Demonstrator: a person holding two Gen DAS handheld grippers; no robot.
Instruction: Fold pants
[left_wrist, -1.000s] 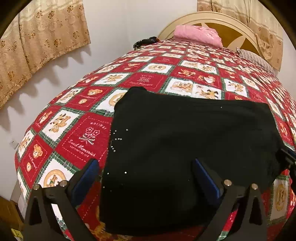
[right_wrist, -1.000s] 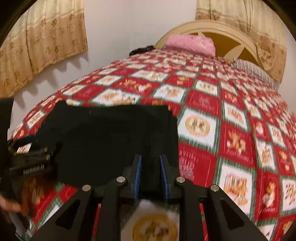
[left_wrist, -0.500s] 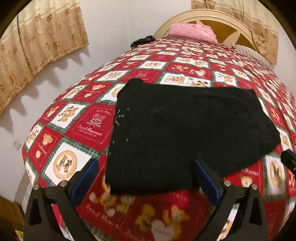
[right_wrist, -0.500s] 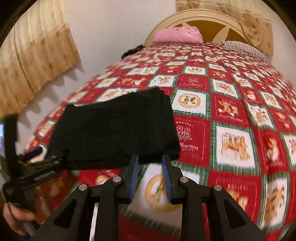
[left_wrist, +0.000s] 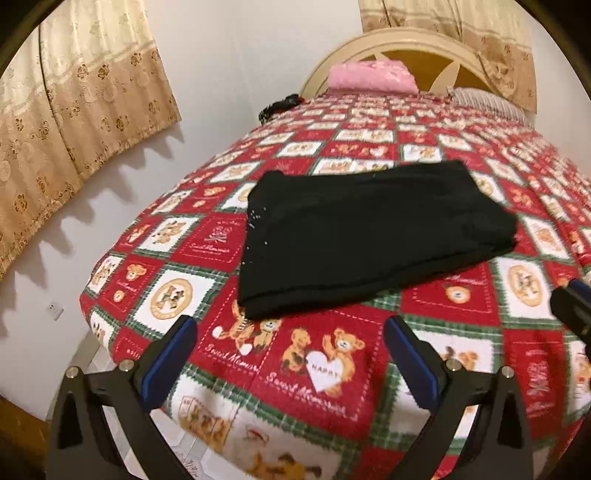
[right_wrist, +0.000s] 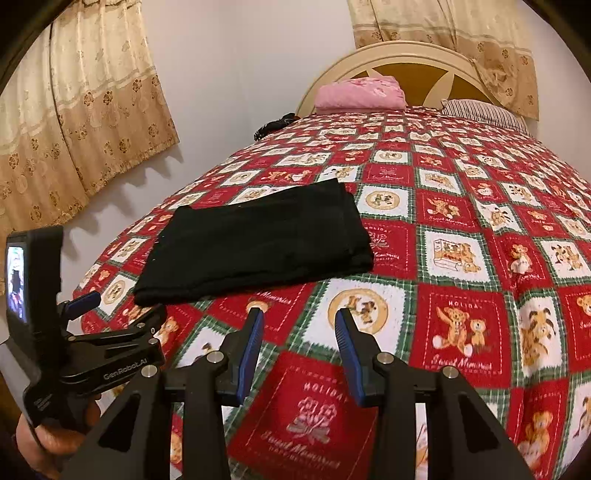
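1. Left gripper (left_wrist: 290, 360) – matte black angular frame, blue ribbed pads (left_wrist: 170, 360), round silver screws at the joints
2. Right gripper (right_wrist: 299, 347) – same black frame, blue pads, silver screws
3. In the right wrist view the left tool carries white "GenRobot.AI" lettering and a small lit screen (right_wrist: 16, 284)
4. Bare-skinned hand (right_wrist: 55, 435) on its handle

Black pants (right_wrist: 258, 243) lie folded into a flat rectangle on the red teddy-bear quilt (right_wrist: 461, 295), left of centre in the frame. At the bottom centre the right gripper (right_wrist: 300, 325) hangs over the quilt, jaws apart with nothing between them, short of the pants' near edge. At the lower left the left gripper (right_wrist: 103, 306) shows from the side, held by a hand (right_wrist: 51, 439), its small screen (right_wrist: 16, 280) lit. A pink pillow (right_wrist: 360, 93) sits against the headboard (right_wrist: 413, 59) at upper centre, and curtains (right_wrist: 81, 122) fill the upper left.
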